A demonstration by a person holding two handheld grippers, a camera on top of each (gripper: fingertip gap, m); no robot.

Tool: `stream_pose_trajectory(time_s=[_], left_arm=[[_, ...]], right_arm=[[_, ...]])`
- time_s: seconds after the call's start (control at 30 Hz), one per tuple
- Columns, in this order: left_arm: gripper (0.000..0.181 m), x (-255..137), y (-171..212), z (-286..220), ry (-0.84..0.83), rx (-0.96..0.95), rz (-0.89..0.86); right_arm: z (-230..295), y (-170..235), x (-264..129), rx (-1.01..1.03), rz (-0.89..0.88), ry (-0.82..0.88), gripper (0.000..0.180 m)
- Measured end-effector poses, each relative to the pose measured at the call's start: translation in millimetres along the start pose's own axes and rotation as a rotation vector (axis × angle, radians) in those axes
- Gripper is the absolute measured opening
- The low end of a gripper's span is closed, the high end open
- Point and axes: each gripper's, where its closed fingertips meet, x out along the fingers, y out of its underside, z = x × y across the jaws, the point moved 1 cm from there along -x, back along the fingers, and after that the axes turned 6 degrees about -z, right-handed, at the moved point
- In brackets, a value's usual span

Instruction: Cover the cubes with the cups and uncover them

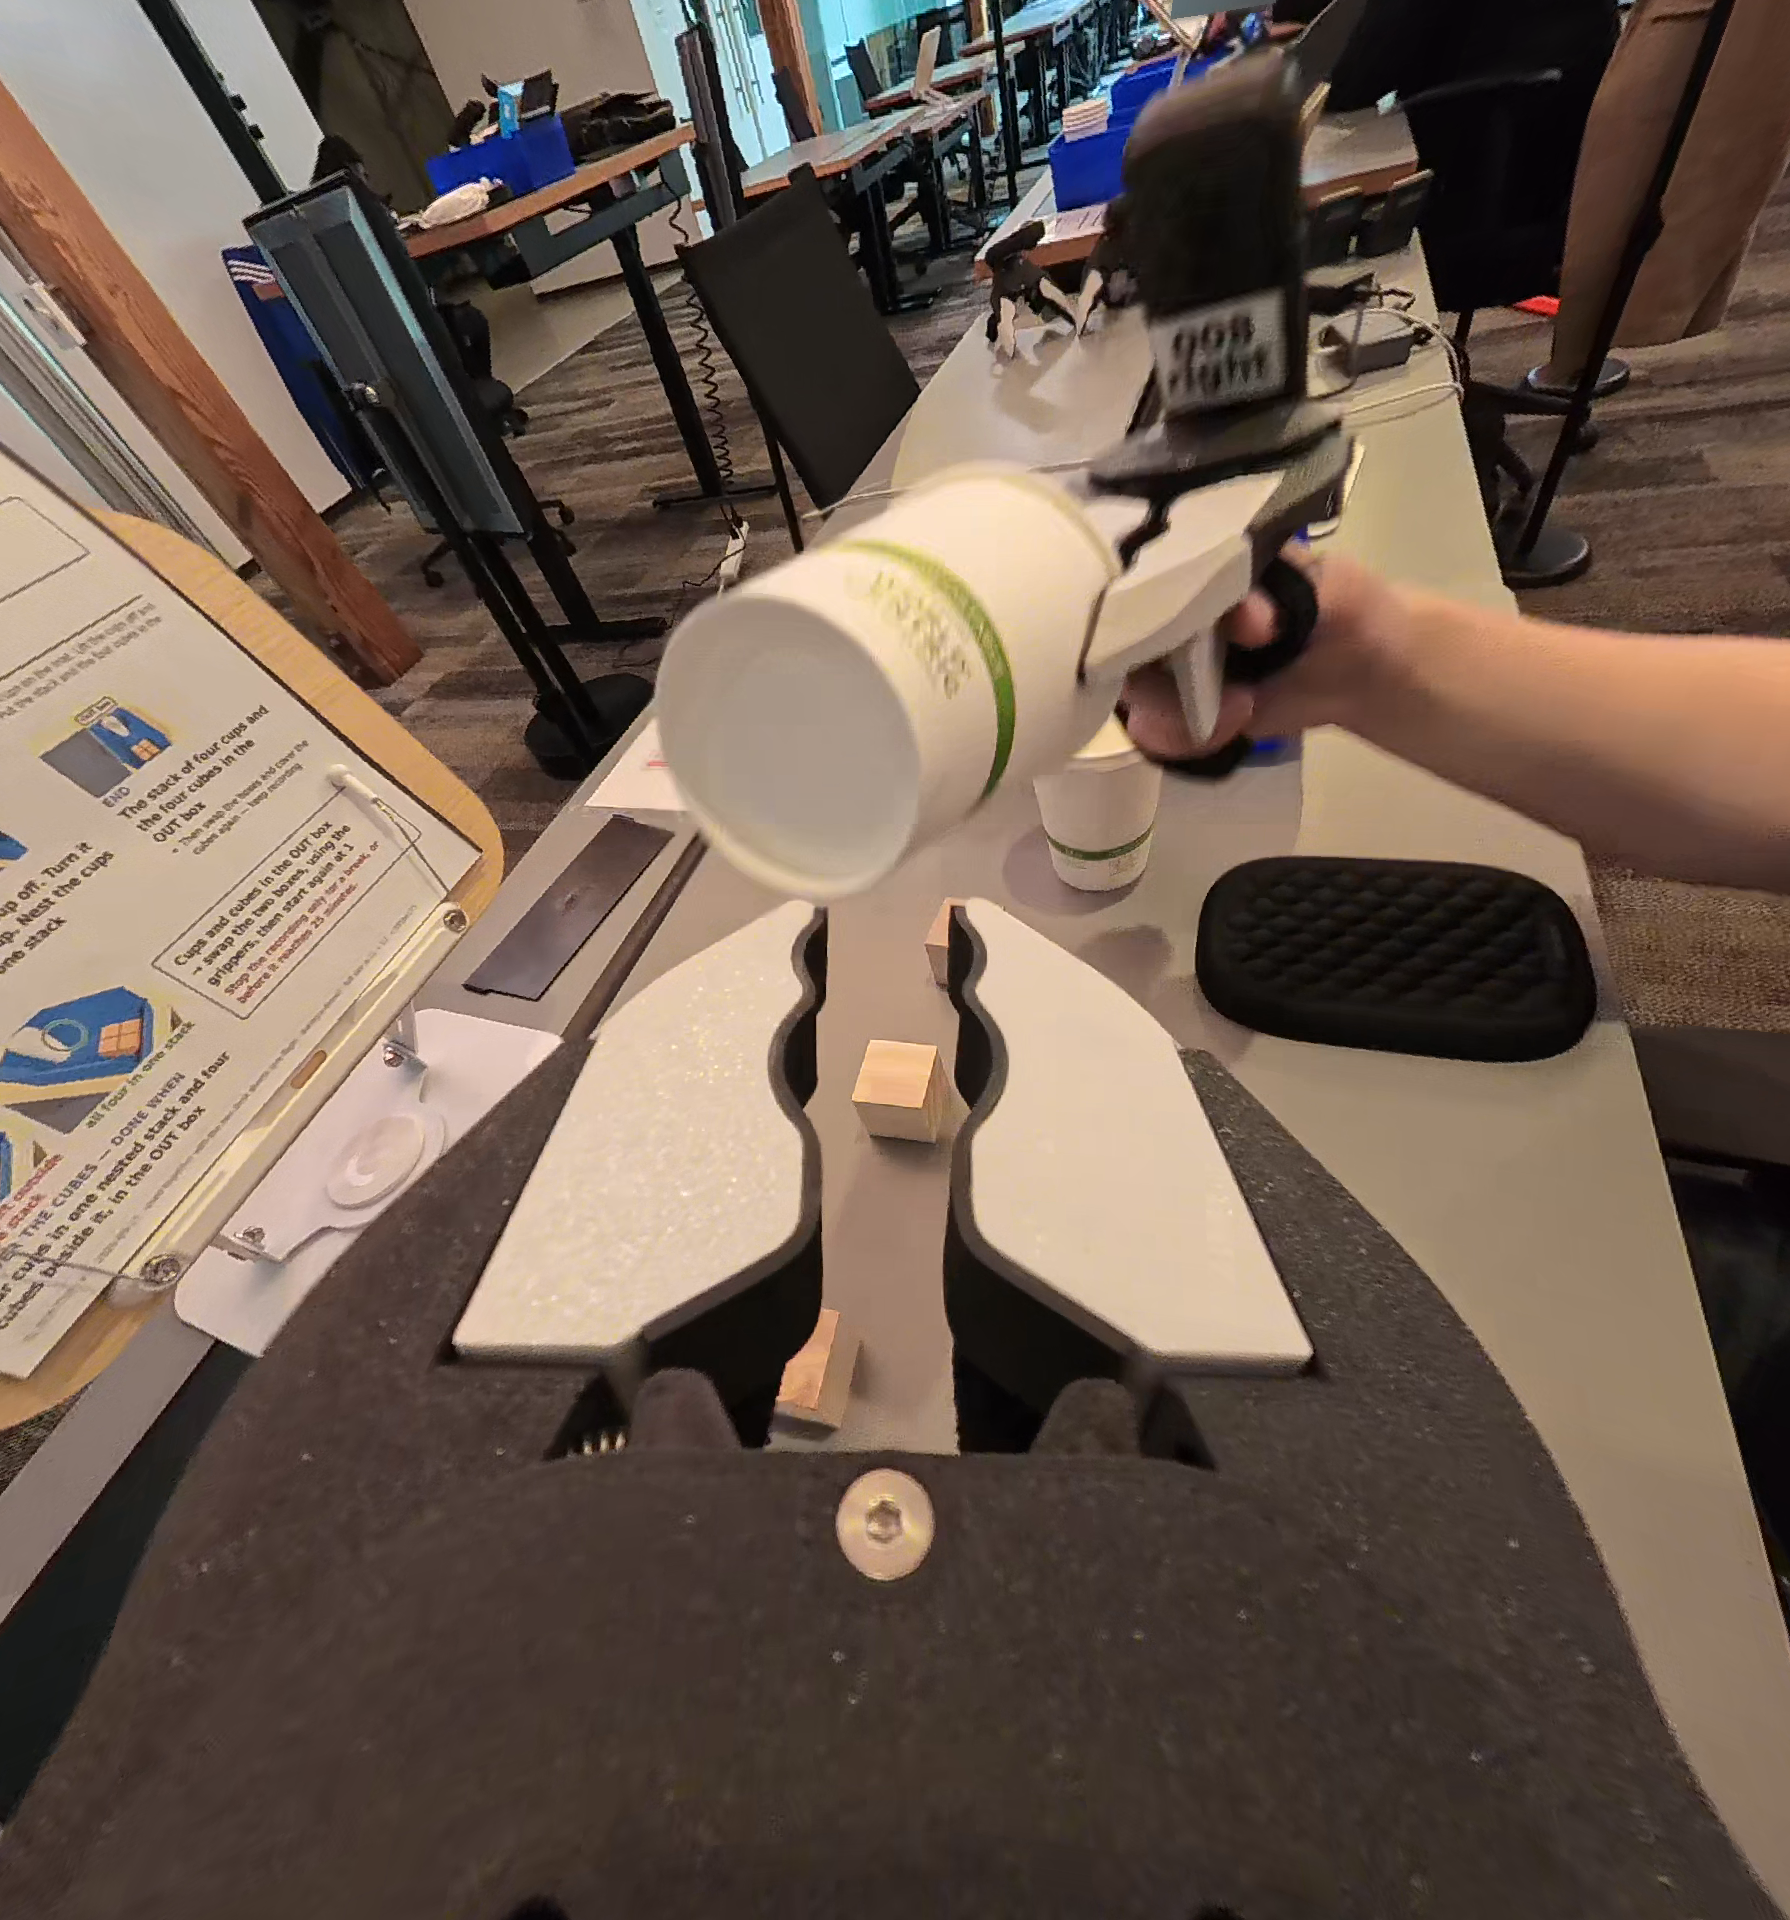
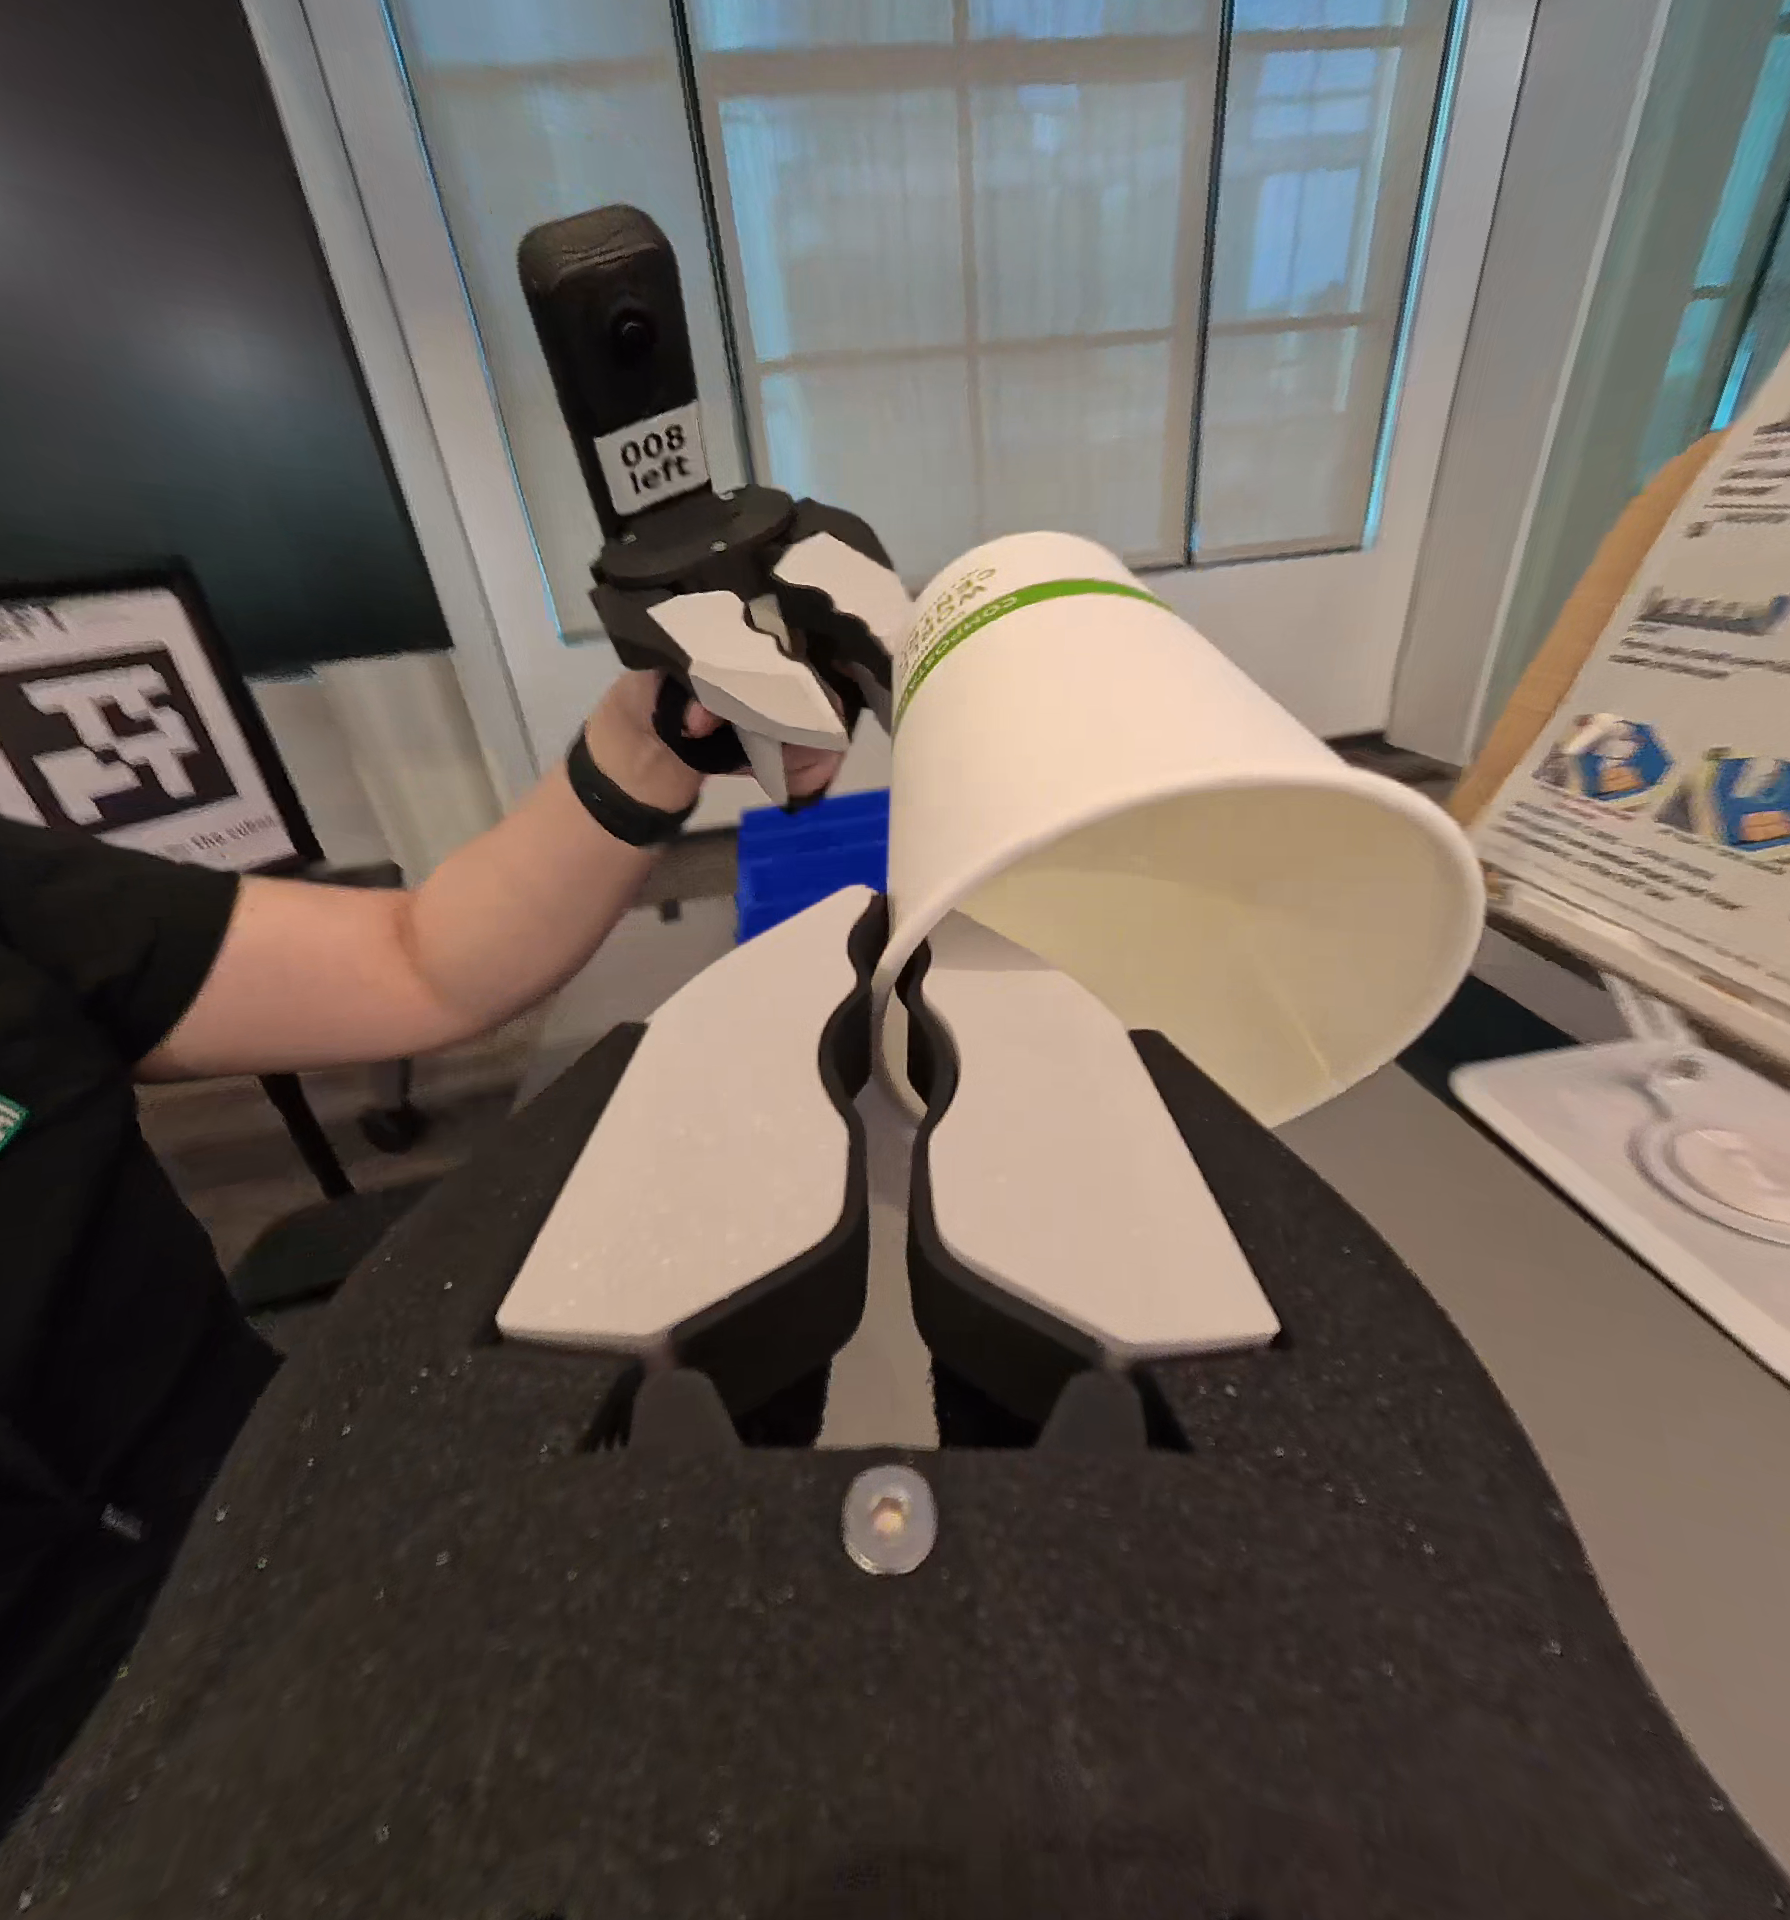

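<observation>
My right gripper (image 2: 891,935) is shut on the rim of a white paper cup with a green band (image 2: 1130,810). It holds the cup in the air on its side, with the mouth facing the right wrist camera. In the left wrist view the same cup (image 1: 870,686) hangs blurred above the table, held by the right gripper (image 1: 1109,592). My left gripper (image 1: 886,914) is open and empty, and it also shows in the right wrist view (image 2: 782,665). Three wooden cubes lie bare on the grey table (image 1: 1390,1299): one (image 1: 901,1091) between my left fingers, one (image 1: 813,1387) near the palm, one (image 1: 941,940) farther off. A second cup (image 1: 1097,821) stands behind.
A black wrist pad (image 1: 1390,956) lies to the right of the cubes. An instruction board (image 1: 143,935) leans on a white stand base (image 2: 1701,1174) at the table's left. A blue bin (image 2: 818,852) sits behind. A person's forearms hold both grippers.
</observation>
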Motion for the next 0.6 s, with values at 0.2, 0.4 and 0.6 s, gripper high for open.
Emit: stream_pose_trajectory(time_s=[0.2, 0.4, 0.6], left_arm=[[0.018, -17, 23, 3, -0.03, 0.031, 0.089], [0.017, -14, 46, -1, -0.036, 0.095, 0.206], [0.016, -7, 47, -11, -0.012, 0.122, 0.227]], right_arm=[[-22, -28, -82, -0.235, 0.561, 0.257, 0.0], [-47, -9, -194, -0.168, 1.267, 0.428, 0.0], [-43, 37, -226, -0.027, 1.556, 0.364, 0.0]])
